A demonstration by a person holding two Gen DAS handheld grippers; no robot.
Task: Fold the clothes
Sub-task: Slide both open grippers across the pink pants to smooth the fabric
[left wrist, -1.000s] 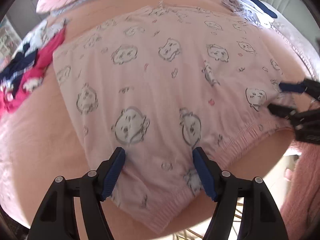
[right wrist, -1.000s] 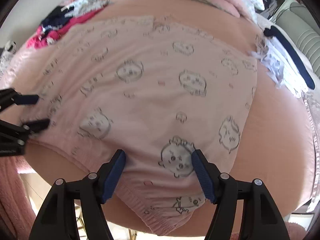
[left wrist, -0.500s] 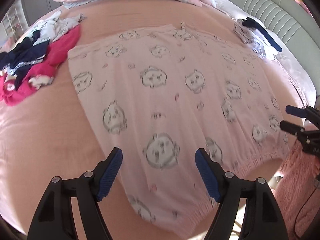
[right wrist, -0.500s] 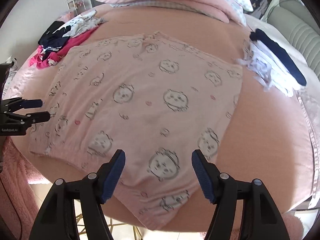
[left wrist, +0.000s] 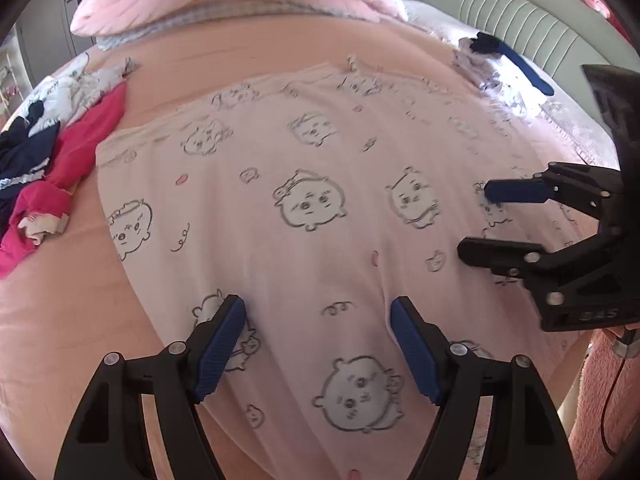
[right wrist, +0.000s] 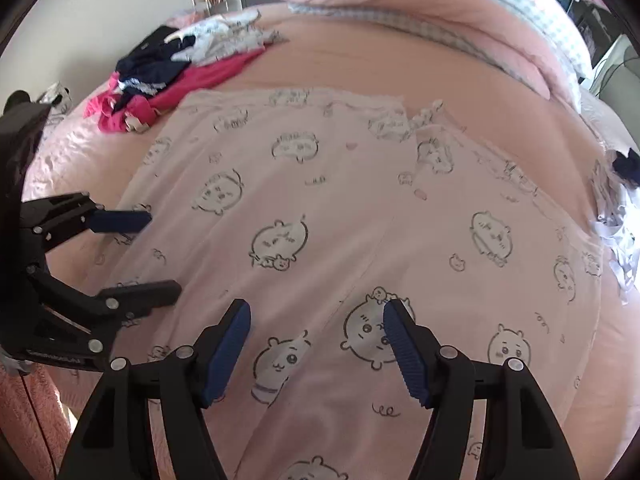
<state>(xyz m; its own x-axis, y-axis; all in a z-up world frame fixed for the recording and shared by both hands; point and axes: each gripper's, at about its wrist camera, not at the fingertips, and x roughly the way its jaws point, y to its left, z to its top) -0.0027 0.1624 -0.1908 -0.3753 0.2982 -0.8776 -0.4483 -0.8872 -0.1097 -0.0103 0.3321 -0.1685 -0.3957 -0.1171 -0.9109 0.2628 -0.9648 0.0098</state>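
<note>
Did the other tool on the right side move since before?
Yes. In the left wrist view the right tool has slid in from the picture's right edge, further over the pale pink bear-print cloth, toward the pile of red and navy clothes.

Bright, even daylight; soft, faint shadows only. Strong fisheye bulge, dark vignette at corners. Slight motion blur on the far waistband of the pink garment (left wrist: 320, 208) and far pile of clothes (right wrist: 176, 68); near prints sharp.

A peach-pink bed sheet (left wrist: 52, 320) covers the mattress under bright daylight; a grey-green ribbed padded headboard (left wrist: 532, 12) and white wall (right wrist: 120, 8) stand behind.
</note>
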